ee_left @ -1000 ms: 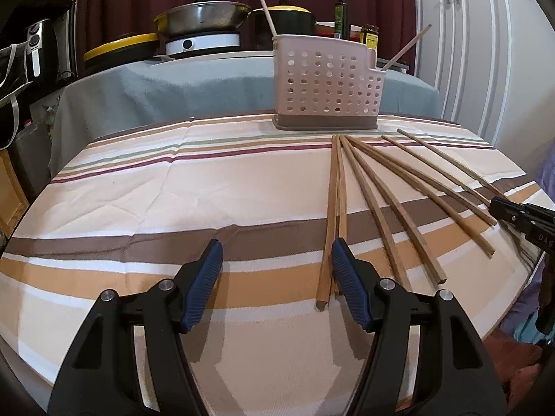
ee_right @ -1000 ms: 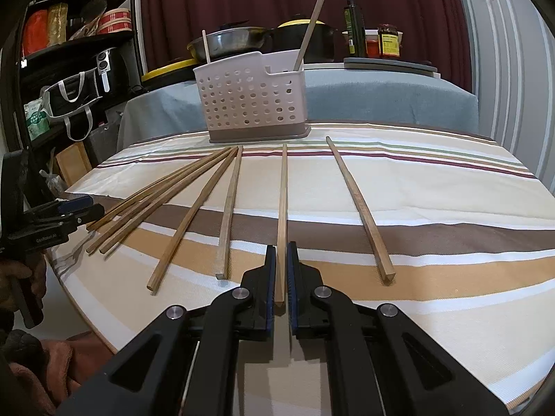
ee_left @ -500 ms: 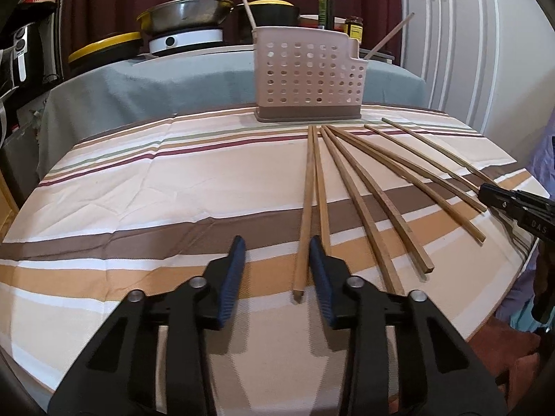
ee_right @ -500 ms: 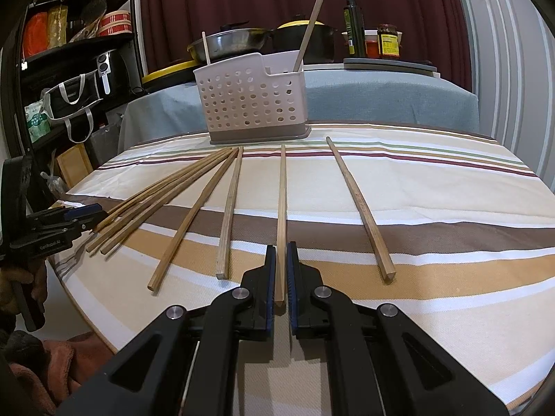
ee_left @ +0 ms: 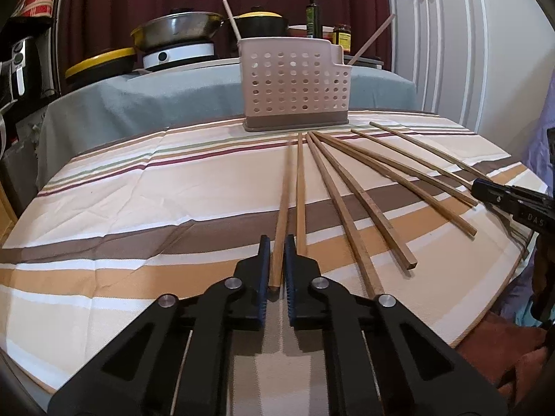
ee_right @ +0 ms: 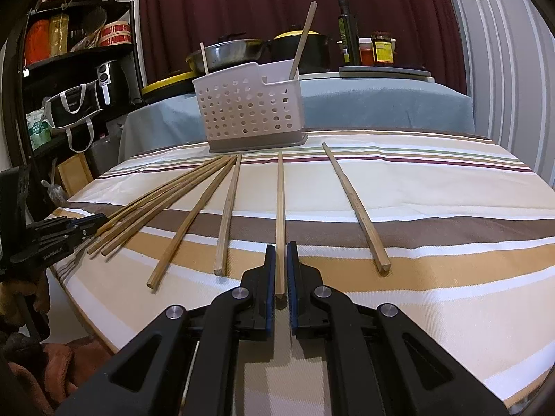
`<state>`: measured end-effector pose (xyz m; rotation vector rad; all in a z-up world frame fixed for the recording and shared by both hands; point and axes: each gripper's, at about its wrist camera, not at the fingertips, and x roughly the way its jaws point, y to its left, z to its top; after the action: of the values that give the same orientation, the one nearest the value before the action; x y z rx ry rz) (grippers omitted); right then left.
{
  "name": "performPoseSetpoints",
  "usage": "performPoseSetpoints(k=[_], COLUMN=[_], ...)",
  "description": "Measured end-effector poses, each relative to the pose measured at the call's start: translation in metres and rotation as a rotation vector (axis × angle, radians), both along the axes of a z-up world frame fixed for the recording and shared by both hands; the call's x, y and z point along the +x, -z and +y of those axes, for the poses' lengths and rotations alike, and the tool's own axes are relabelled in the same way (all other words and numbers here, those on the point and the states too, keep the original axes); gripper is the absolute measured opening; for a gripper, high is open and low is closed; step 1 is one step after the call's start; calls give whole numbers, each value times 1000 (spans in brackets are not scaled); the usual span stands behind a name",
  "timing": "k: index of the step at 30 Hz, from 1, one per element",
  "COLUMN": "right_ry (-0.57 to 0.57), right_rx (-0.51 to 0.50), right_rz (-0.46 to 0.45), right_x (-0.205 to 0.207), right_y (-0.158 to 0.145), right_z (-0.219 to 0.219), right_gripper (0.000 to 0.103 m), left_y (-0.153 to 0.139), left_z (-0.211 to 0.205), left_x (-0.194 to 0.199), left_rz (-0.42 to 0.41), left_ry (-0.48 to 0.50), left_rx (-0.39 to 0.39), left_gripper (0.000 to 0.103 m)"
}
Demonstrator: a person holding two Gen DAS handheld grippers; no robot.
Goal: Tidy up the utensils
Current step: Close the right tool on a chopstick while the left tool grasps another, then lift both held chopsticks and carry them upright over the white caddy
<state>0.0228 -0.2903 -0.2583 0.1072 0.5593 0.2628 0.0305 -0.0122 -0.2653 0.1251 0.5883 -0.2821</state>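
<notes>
White lettering reading "GenRobot.AI" runs along the black left claw point(ee_right: 83, 230), while the letters "DAS" show on the right claw point(ee_left: 499, 192); jar and bottle labels remain illegible.

Seven wooden chopsticks point(ee_left: 360, 201) lie on the bench in front of the caddy point(ee_left: 295, 83), the only caddy there. Two more chopsticks point(ee_left: 232, 20) stand inside it. That makes nine chopsticks in all.
</notes>
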Motion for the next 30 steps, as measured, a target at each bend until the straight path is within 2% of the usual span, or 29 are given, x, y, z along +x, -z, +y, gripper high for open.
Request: performPoseSetpoints(k=[6, 13, 25, 30], right_ry=[6, 22, 51, 66], right_rx=[-1, -18, -22, -24], right_rz=[-7, -64, -207, -232], right_x=[-3, -10, -23, -24], right_y=[-5, -29, -95, -120], right_z=[-1, 0, 0, -1], right_gripper=[7, 6, 6, 6], left_y=[-4, -25, -93, -129], left_z=[1, 5, 13, 17], left_x=[-3, -9, -28, -34], left_rz=[-8, -60, -179, -230], left_ry=[-6, -9, -26, -50], left_rx=[2, -4, -63, -77], left_gripper=[6, 6, 6, 6])
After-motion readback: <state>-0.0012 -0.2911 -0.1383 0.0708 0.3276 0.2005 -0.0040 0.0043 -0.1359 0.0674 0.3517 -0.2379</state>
